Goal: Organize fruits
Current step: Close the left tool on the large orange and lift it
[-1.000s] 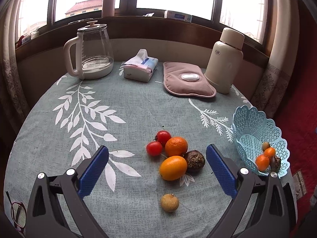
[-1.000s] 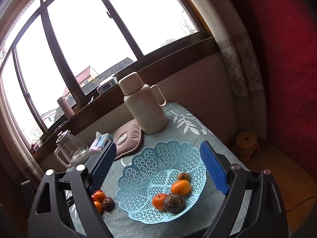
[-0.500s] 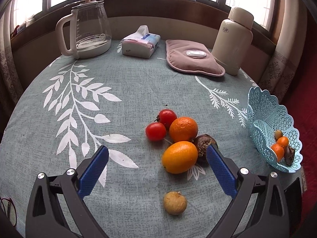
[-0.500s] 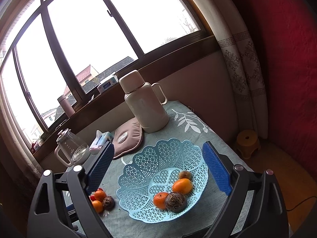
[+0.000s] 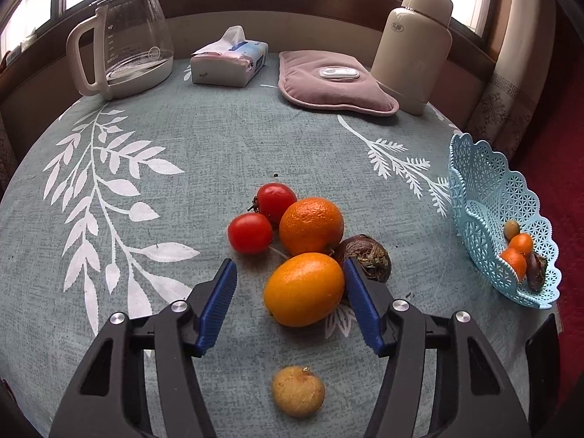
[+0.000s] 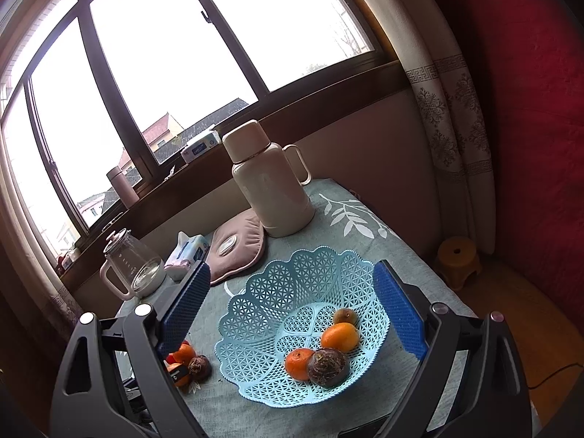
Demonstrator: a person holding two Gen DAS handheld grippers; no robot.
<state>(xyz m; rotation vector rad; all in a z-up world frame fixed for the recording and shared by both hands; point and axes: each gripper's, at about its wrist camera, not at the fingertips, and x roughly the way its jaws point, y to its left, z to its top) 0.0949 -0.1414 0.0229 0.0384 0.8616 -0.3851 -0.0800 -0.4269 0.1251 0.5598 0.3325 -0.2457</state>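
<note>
In the left wrist view, my left gripper [image 5: 290, 301] is open, low over the table, its blue pads on either side of a smooth orange fruit [image 5: 304, 288]; the right pad is close to it, the left pad apart. Behind lie a round orange [image 5: 311, 225], two red tomatoes [image 5: 250, 233], and a dark brown fruit [image 5: 367, 257]. A small yellow-brown fruit [image 5: 298, 390] lies nearest. The light blue lattice basket [image 6: 273, 314] holds two orange fruits [image 6: 339, 336], a dark one and a small brown one. My right gripper [image 6: 292, 306] hangs open and empty above it.
At the back of the round table stand a glass kettle [image 5: 124, 40], a tissue pack [image 5: 228, 60], a pink pad [image 5: 334, 85] and a cream thermos [image 5: 414, 49]. The basket [image 5: 481, 200] sits at the table's right edge. A yellow stool [image 6: 458, 261] stands on the floor.
My left gripper has moved forward and down to the fruit pile and its jaws have narrowed around the smooth orange fruit. The right gripper has barely moved.
</note>
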